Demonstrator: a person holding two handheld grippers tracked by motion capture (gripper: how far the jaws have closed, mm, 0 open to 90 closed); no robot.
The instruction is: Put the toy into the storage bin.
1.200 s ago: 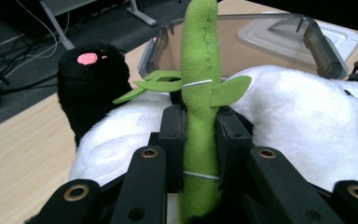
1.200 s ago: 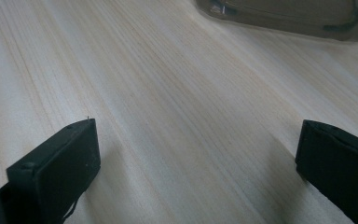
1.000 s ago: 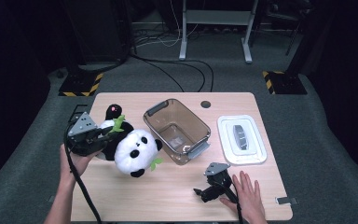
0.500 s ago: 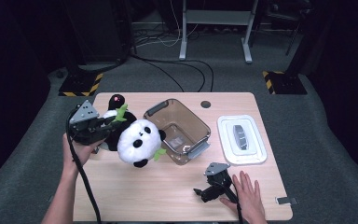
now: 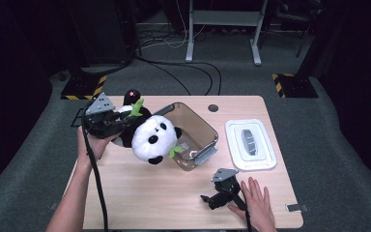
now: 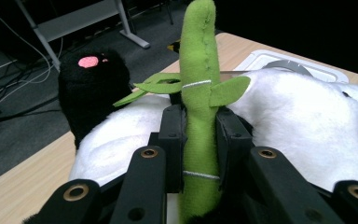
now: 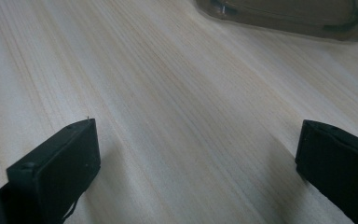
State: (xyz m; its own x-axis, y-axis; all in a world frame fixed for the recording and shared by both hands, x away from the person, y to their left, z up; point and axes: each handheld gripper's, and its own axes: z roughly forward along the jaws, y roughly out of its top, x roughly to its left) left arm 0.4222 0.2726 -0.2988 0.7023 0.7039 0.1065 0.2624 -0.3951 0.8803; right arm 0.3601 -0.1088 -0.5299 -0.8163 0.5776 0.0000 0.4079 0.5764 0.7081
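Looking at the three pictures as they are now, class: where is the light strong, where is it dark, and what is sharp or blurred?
High view: the wooden table is brightly lit, the floor around it dark, the panda toy slightly soft. Left gripper view: the green bamboo stalk between the tongs is sharp, the background dim. Right gripper view: the table grain is evenly lit and soft, and the brown box is blurred.

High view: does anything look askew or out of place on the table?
The clear brown plastic bin sits skewed to the table edges, its white lid lying apart beside it. The black-and-white plush panda hangs tilted over the bin's rim, held only by its green bamboo stalk in the left gripper.
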